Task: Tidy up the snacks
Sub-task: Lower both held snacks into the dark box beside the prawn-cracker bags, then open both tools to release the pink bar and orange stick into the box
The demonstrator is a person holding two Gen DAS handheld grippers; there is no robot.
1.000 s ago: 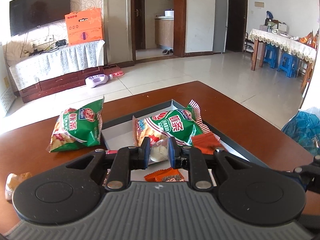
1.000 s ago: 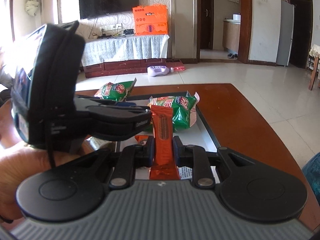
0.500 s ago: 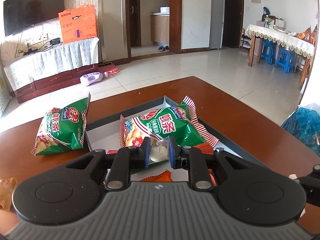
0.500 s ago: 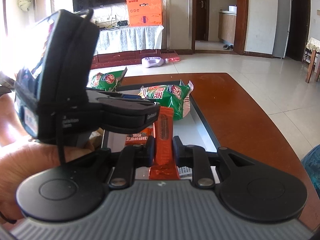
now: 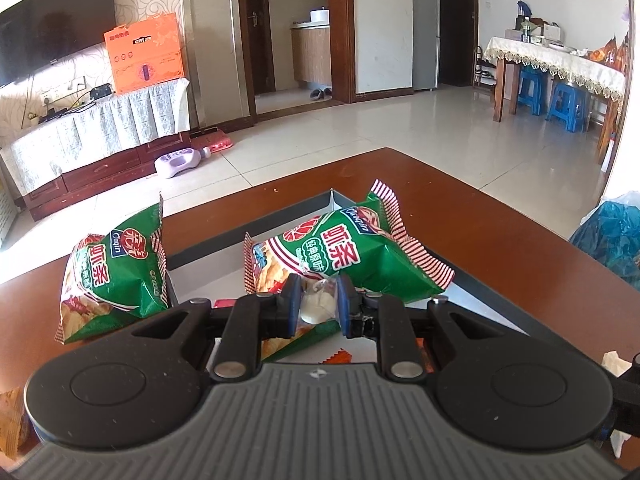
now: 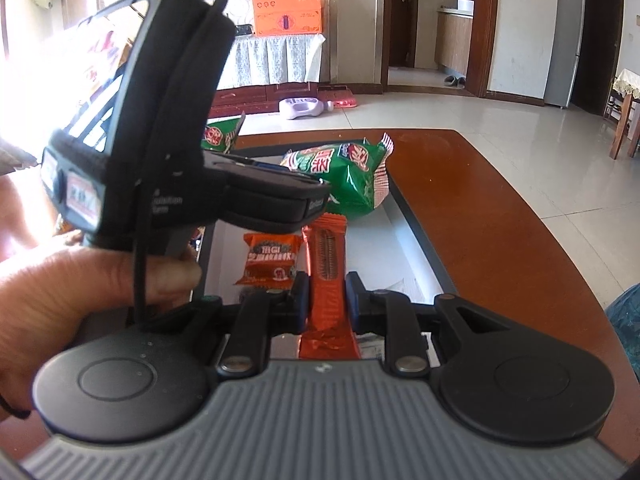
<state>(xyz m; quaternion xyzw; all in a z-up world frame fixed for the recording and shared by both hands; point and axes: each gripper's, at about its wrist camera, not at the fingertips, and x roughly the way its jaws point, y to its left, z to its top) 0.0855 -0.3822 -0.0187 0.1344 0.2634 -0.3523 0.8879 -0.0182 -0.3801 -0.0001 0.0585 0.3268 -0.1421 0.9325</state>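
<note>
My left gripper point(image 5: 319, 304) is shut on a small clear-wrapped white snack point(image 5: 318, 302), held above a shallow grey tray point(image 5: 472, 280). A green chip bag point(image 5: 352, 256) lies in the tray just beyond it. A second green chip bag point(image 5: 112, 276) lies on the table left of the tray. My right gripper point(image 6: 327, 300) is shut on a long orange snack bar point(image 6: 328, 264), over the tray's point(image 6: 416, 232) near end. A small orange packet point(image 6: 272, 258) lies in the tray to its left. The left gripper's body point(image 6: 160, 120) hides the tray's left side.
The tray sits on a brown wooden table point(image 5: 500, 220). A yellow-wrapped snack point(image 5: 10, 412) lies at the table's left edge. A blue plastic bag point(image 5: 612, 236) stands off the table's right side. White crumpled paper point(image 5: 616, 364) lies at the right.
My left gripper has moved forward over the tray toward the green chip bag, still holding the white snack. My right gripper with the orange bar has tilted down closer to the tray.
</note>
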